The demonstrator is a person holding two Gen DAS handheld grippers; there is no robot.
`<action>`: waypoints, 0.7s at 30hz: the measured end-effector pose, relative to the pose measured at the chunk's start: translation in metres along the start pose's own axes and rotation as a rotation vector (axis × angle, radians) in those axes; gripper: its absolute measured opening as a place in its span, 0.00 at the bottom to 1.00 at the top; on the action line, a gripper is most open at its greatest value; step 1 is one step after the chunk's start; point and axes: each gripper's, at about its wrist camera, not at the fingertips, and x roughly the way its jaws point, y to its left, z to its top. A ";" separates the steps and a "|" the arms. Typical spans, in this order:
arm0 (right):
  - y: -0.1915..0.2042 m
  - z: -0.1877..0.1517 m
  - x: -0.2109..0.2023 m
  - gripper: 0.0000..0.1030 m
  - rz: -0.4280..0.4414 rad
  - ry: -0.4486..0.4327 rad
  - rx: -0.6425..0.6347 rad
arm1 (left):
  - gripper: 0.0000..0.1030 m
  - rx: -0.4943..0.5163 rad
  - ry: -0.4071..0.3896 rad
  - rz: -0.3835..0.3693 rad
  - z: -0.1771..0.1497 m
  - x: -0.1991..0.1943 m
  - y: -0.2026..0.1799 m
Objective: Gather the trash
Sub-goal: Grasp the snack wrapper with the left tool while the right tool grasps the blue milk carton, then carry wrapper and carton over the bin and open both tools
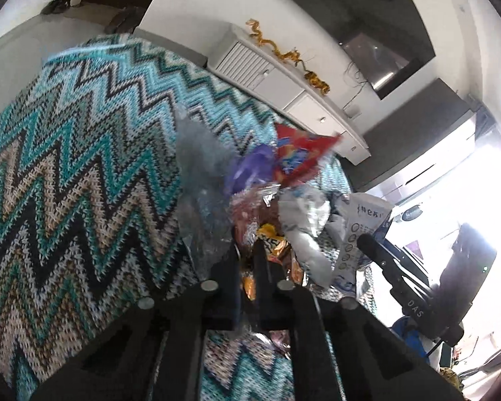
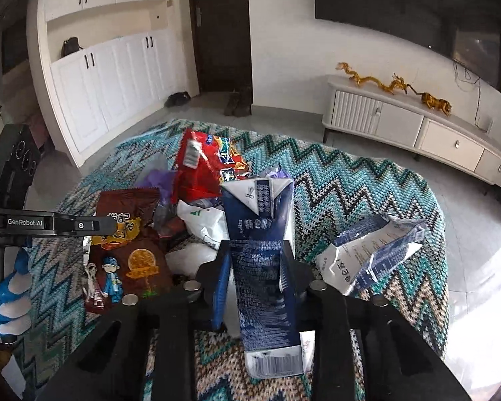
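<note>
In the right wrist view my right gripper [image 2: 255, 250] is shut on a dark blue milk carton [image 2: 264, 284], held upright over the zigzag blanket [image 2: 367, 180]. Behind it lies a trash pile: a red snack bag [image 2: 203, 167], a brown snack bag [image 2: 130, 234], a white plastic bag [image 2: 203, 220] and purple wrap [image 2: 160, 180]. A crushed blue and white carton [image 2: 370, 254] lies to the right. In the left wrist view my left gripper [image 1: 245, 250] is shut on the brown and gold snack bag [image 1: 270, 237], close to the red bag [image 1: 297, 157] and a clear plastic bag [image 1: 200, 173].
The left gripper's body [image 2: 50, 224] and a blue-gloved hand [image 2: 10, 297] show at the left of the right wrist view. A white TV cabinet [image 2: 417, 127] with golden dragon figures [image 2: 384, 83] stands behind the blanket. White cupboards [image 2: 117, 77] and a dark door [image 2: 223, 33] stand at the back.
</note>
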 end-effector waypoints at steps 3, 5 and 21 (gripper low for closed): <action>0.001 -0.005 -0.021 0.26 0.009 -0.030 0.015 | 0.02 0.029 -0.017 -0.009 -0.004 -0.013 -0.015; 0.001 -0.011 -0.035 0.26 0.014 -0.050 0.030 | 0.02 0.044 -0.030 -0.016 -0.007 -0.022 -0.025; -0.028 -0.068 -0.144 0.26 0.008 -0.180 0.170 | 0.02 0.152 -0.102 -0.070 -0.035 -0.089 -0.095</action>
